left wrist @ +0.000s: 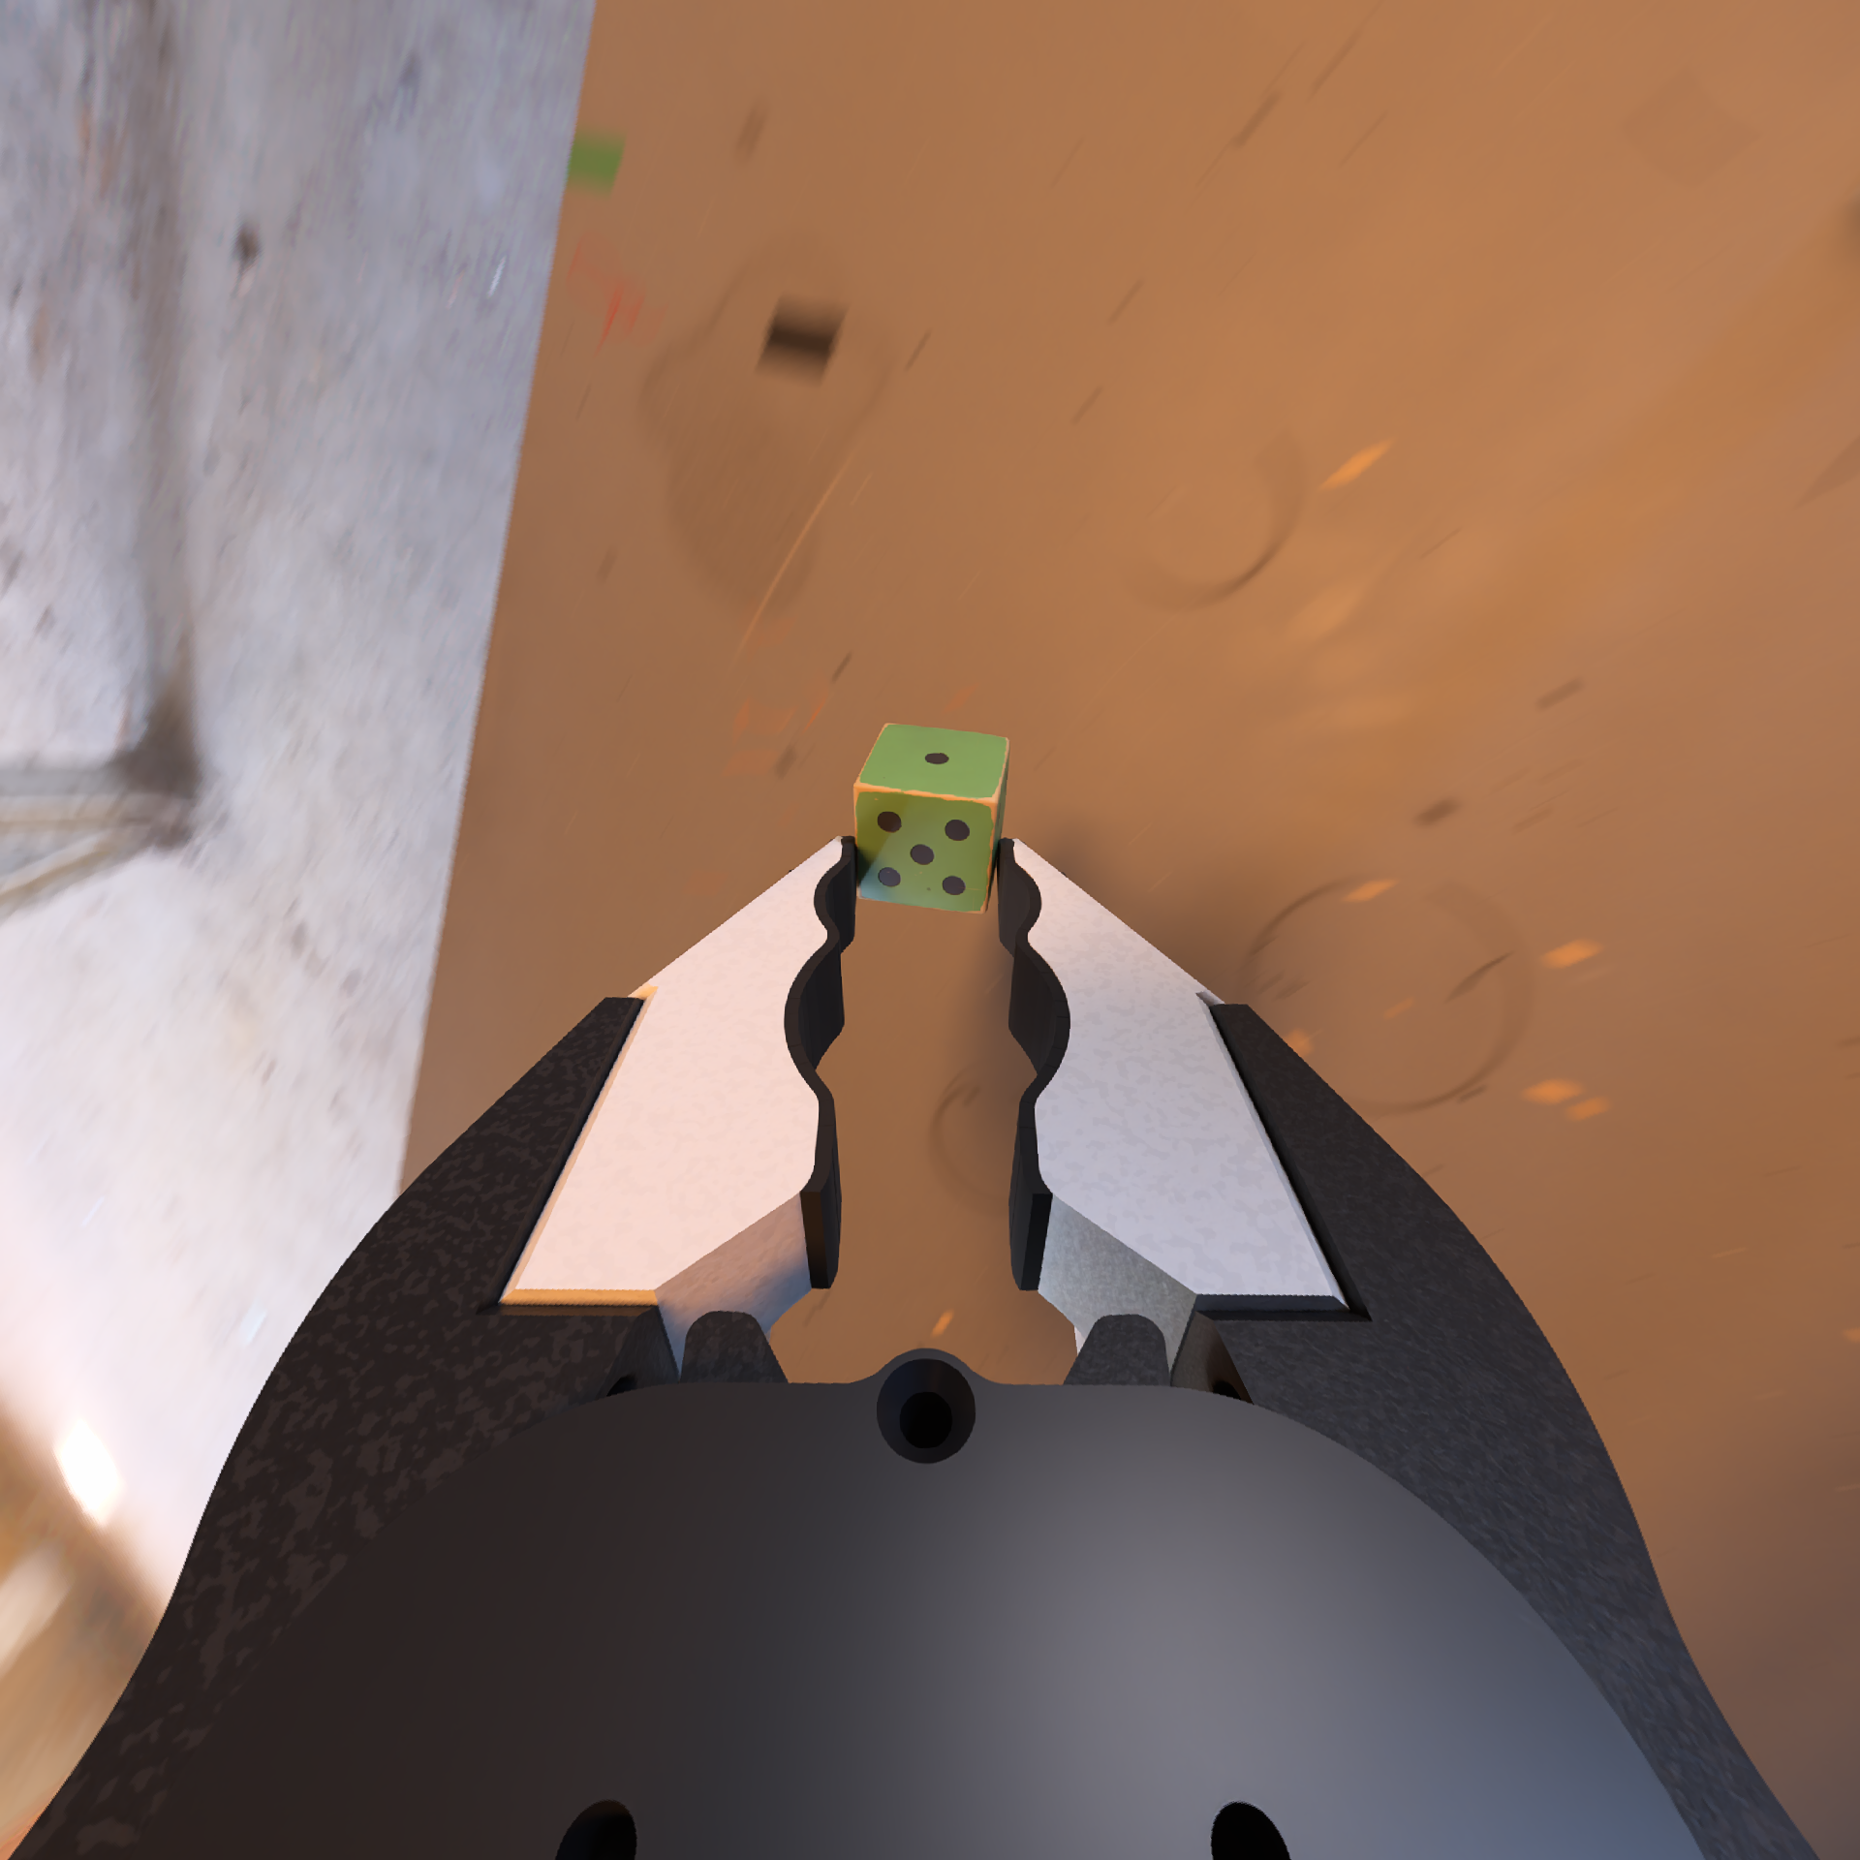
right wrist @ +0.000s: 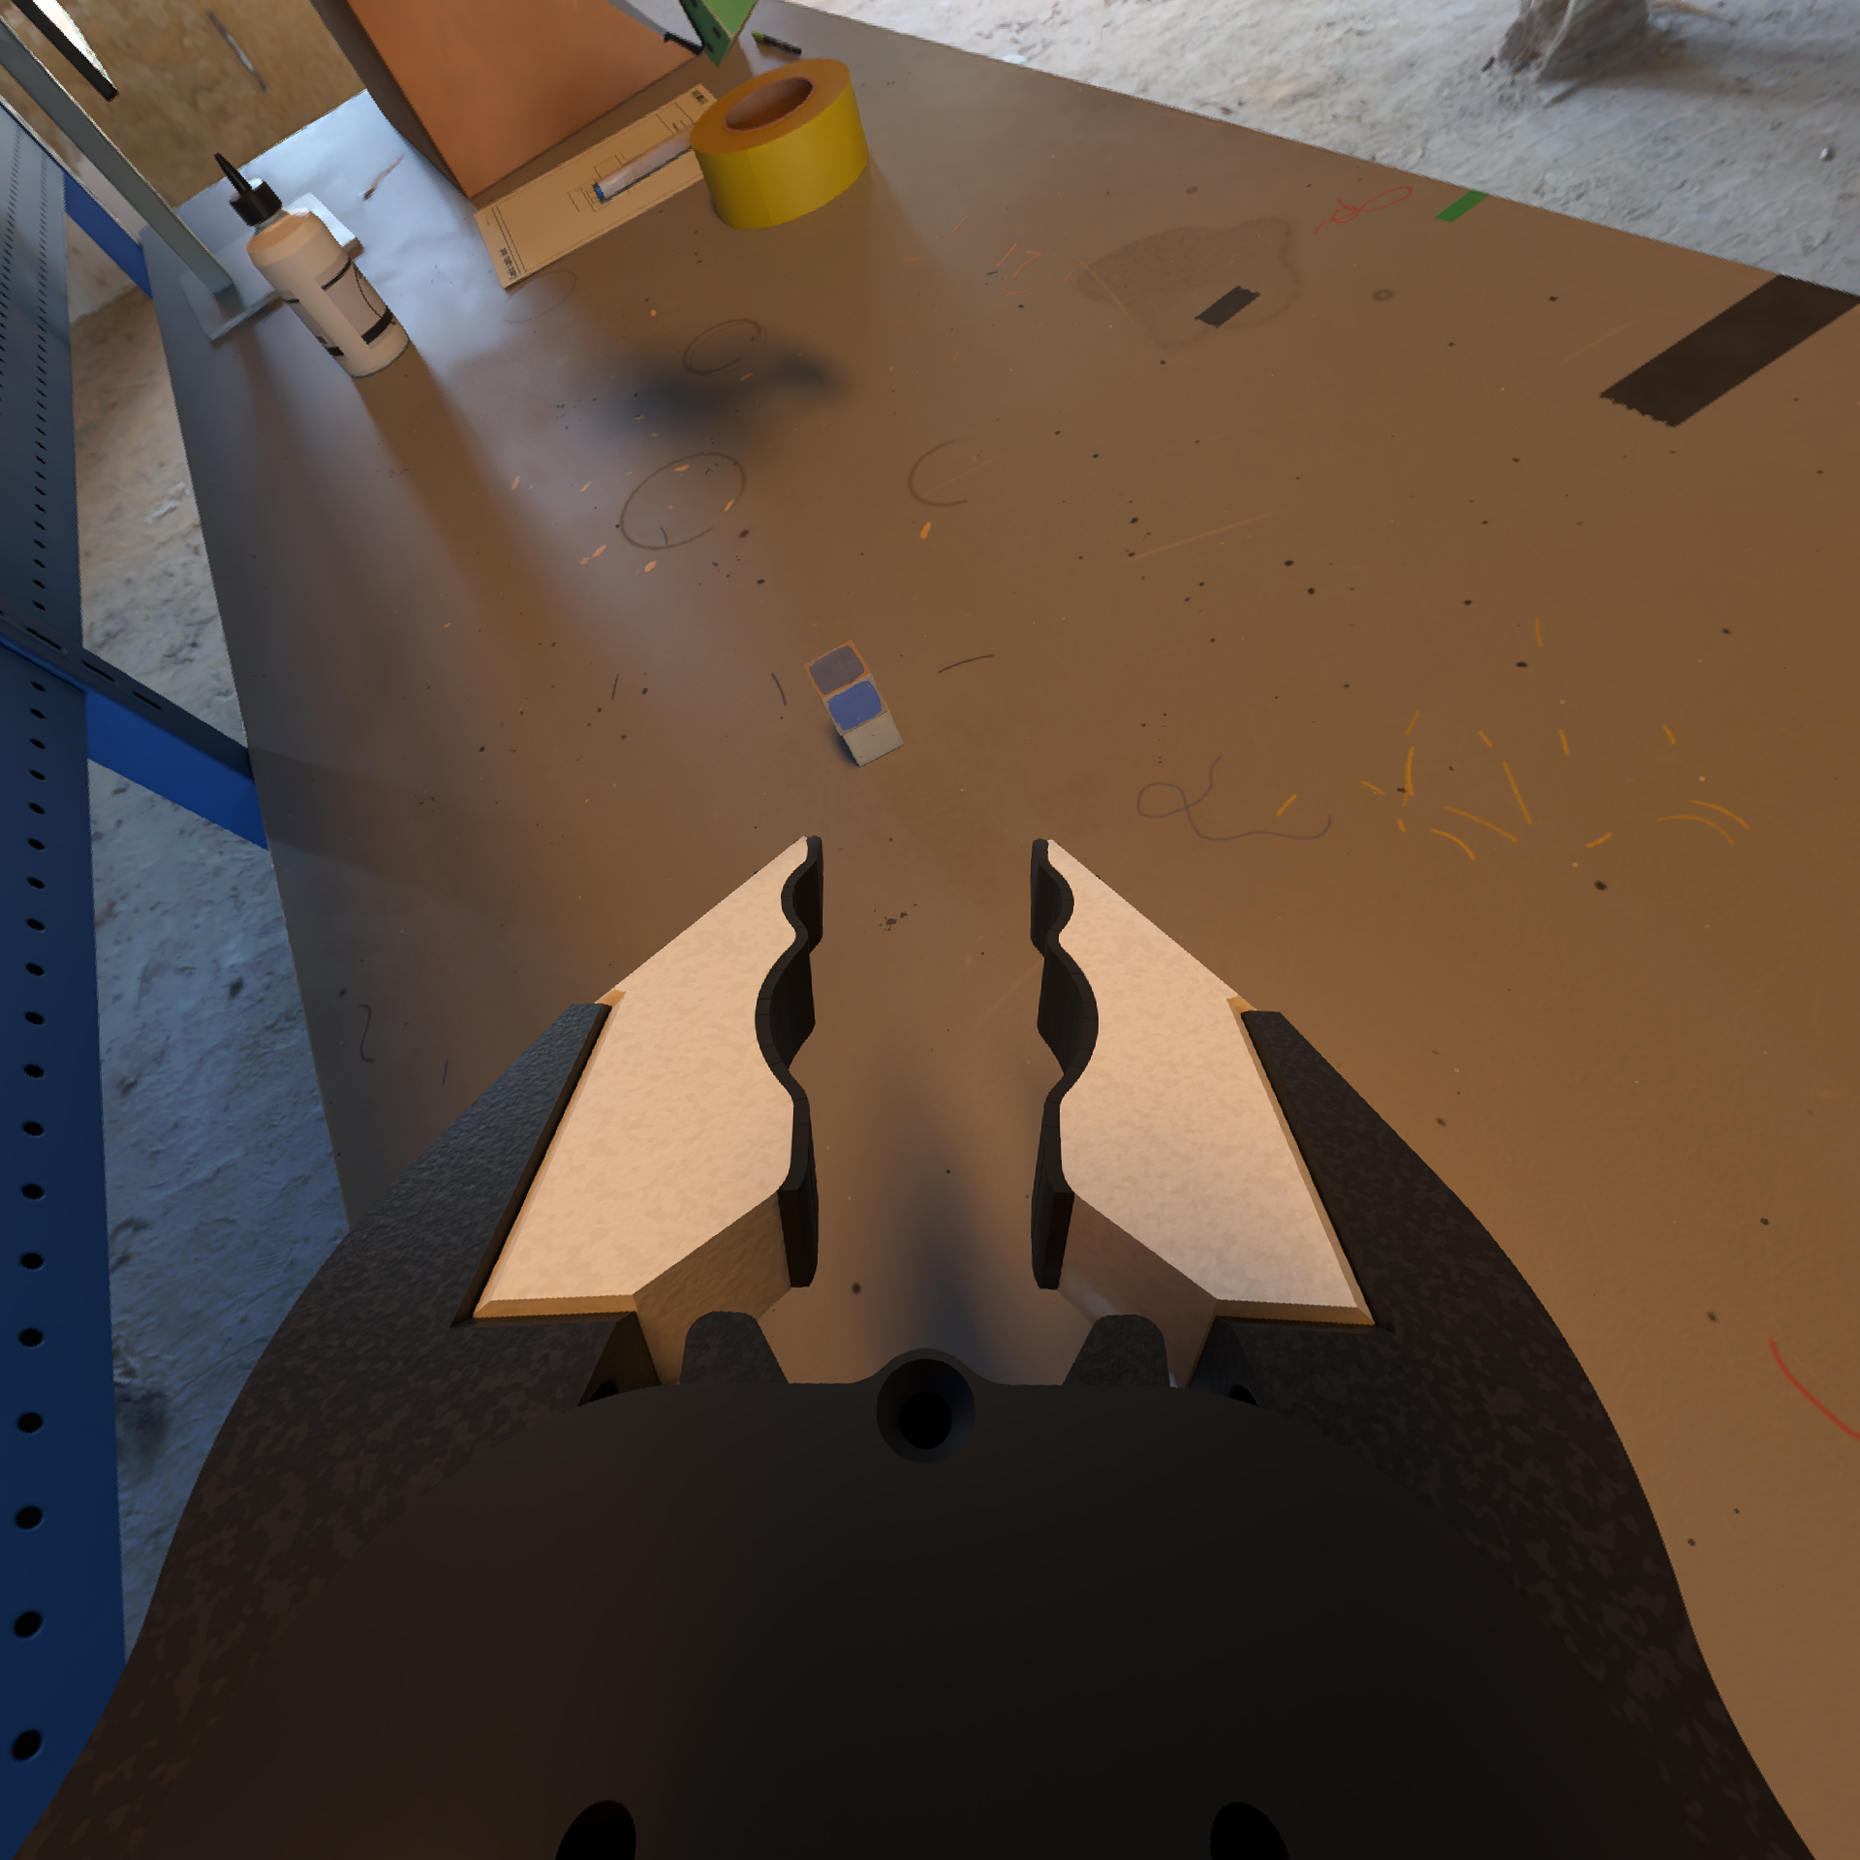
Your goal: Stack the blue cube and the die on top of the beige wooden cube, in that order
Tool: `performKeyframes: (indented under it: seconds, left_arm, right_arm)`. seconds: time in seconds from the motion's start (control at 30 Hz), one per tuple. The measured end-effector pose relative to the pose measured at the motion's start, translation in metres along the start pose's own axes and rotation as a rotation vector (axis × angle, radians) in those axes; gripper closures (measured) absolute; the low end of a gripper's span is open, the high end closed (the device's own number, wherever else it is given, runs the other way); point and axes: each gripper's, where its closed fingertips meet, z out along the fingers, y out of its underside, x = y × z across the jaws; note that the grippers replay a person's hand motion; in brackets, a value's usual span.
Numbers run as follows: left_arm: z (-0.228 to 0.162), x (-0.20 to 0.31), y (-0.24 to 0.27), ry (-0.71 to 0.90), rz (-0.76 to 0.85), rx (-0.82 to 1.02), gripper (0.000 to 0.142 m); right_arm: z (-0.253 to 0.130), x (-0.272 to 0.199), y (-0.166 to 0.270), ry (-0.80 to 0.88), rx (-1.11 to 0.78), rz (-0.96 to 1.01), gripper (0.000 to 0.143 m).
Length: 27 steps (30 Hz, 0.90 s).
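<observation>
My left gripper point(left wrist: 926, 868) is shut on the green die point(left wrist: 931, 820), which sits between the fingertips and is held above the brown table point(left wrist: 1308, 403). The background in the left wrist view is blurred. In the right wrist view the blue cube point(right wrist: 854, 702) stands on the beige wooden cube point(right wrist: 874, 742) in the middle of the table point(right wrist: 1308, 604). My right gripper point(right wrist: 926, 850) is open and empty, a short way in front of that stack and above the table.
At the far end of the table stand a yellow tape roll point(right wrist: 780, 141), a white glue bottle point(right wrist: 322, 282), a cardboard box point(right wrist: 503, 81) and a paper sheet with a marker point(right wrist: 594, 191). A blue metal rack point(right wrist: 50, 906) runs along the left. A black tape strip point(right wrist: 1731, 347) lies on the right.
</observation>
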Motion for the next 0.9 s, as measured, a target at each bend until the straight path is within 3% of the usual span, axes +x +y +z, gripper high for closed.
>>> performKeyframes:
  seconds: [0.17, 0.33, 0.53, 0.9]
  left_arm:
    - [-0.004, 0.118, -0.106, 0.28, 0.077, 0.274, 0.115]
    - [0.023, 0.209, -0.147, 0.43, 0.196, 0.302, 0.115]
    - [0.06, 0.236, -0.151, 0.424, 0.308, 0.109, 0.115]
    - [0.081, 0.245, -0.152, 0.377, 0.454, -0.145, 0.115]
  right_arm:
    - [-0.001, -0.002, 0.0, -0.007, 0.008, -0.006, 0.101]
    - [-0.005, -0.004, -0.002, -0.015, 0.028, -0.012, 0.102]
    - [-0.008, -0.003, -0.003, -0.025, 0.05, -0.009, 0.102]
    - [-0.011, -0.004, -0.002, -0.033, 0.063, -0.014, 0.102]
